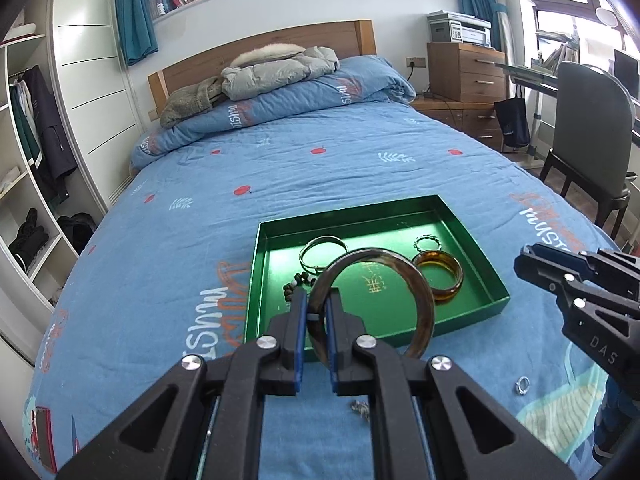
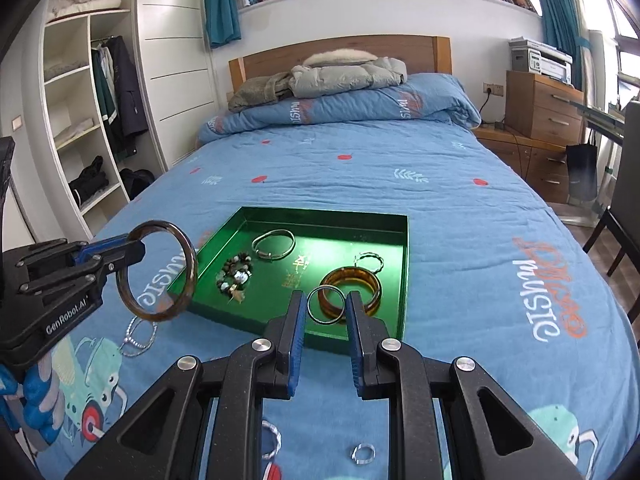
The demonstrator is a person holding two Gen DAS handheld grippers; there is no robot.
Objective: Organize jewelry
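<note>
Above a green tray (image 2: 403, 280) on the bed, left tongs (image 1: 316, 312) grip a brown bangle (image 1: 420, 296), right tongs (image 2: 325, 305) pinch a thin ring (image 2: 326, 304) (either could slip out and miss the tray).

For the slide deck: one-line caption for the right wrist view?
Right gripper holds a silver ring above the green tray; left gripper carries a dark bangle.

- Dark brown bangle (image 1: 404, 280): upright, pinched in left gripper (image 1: 317, 316), above bed.
- Small silver ring (image 2: 326, 304): upright btwn right gripper (image 2: 325, 312) pads.
- Green tray (image 2: 280, 216): amber bangle (image 2: 352, 286), silver bracelet (image 2: 274, 245), beads (image 2: 236, 270) inside.
</note>
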